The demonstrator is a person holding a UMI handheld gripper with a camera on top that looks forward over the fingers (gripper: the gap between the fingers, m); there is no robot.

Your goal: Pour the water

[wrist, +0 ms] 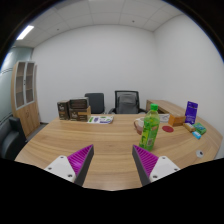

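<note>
A green plastic bottle stands upright on the wooden table, beyond my right finger and a little to its right. My gripper hangs above the near part of the table, well short of the bottle. It is open, and only bare tabletop shows between its purple pads. I cannot make out a cup or glass for certain among the small things near the bottle.
Small items lie to the right of the bottle: an orange thing, a purple box, a teal packet. Papers and a dark box sit at the far edge. Two black chairs stand behind, a cabinet at left.
</note>
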